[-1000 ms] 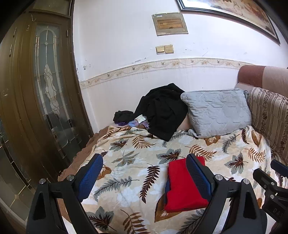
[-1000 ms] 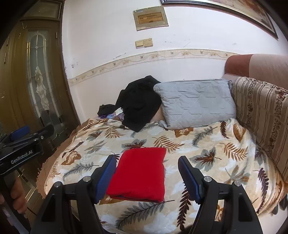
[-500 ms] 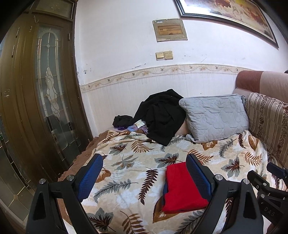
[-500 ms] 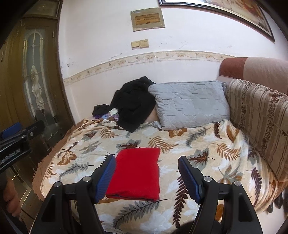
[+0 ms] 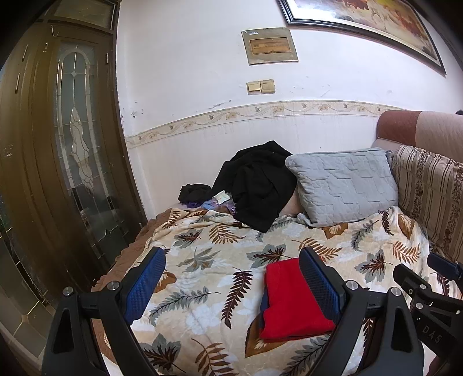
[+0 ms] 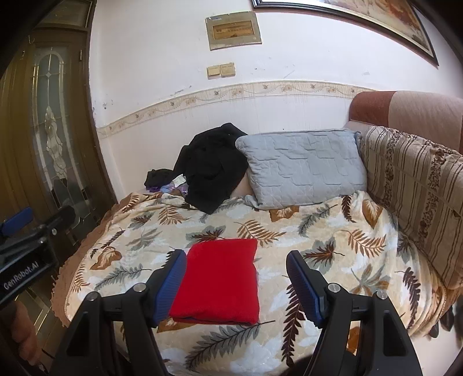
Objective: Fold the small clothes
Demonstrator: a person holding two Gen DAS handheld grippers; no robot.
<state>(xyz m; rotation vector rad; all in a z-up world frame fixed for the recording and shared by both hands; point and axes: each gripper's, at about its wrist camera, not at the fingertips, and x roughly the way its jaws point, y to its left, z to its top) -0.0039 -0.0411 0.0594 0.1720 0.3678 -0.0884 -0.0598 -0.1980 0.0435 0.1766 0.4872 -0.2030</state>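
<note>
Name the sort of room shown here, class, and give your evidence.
Probably a home living room or bedroom: a leaf-print blanket covers a sofa or daybed, with a grey pillow, a framed picture and a glazed wooden door.

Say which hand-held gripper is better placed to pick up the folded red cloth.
Right hand-held gripper: the red cloth lies centred between its open fingers. The left hand-held gripper frames mostly blanket.

Red folded cloth (image 6: 218, 280): flat rectangle on the leaf-print blanket (image 6: 318, 231), near its front edge. Right gripper (image 6: 235, 279): above the cloth, fingers spread wide, holding nothing. Left gripper (image 6: 26, 231): left of the cloth, well apart; jaw state unclear. Grey quilted pillow (image 6: 303, 166): behind the cloth, against the wall. Black garment (image 6: 211, 170): behind-left of the cloth, touching the pillow. Striped cushion (image 6: 416, 188): right of the cloth.
</note>
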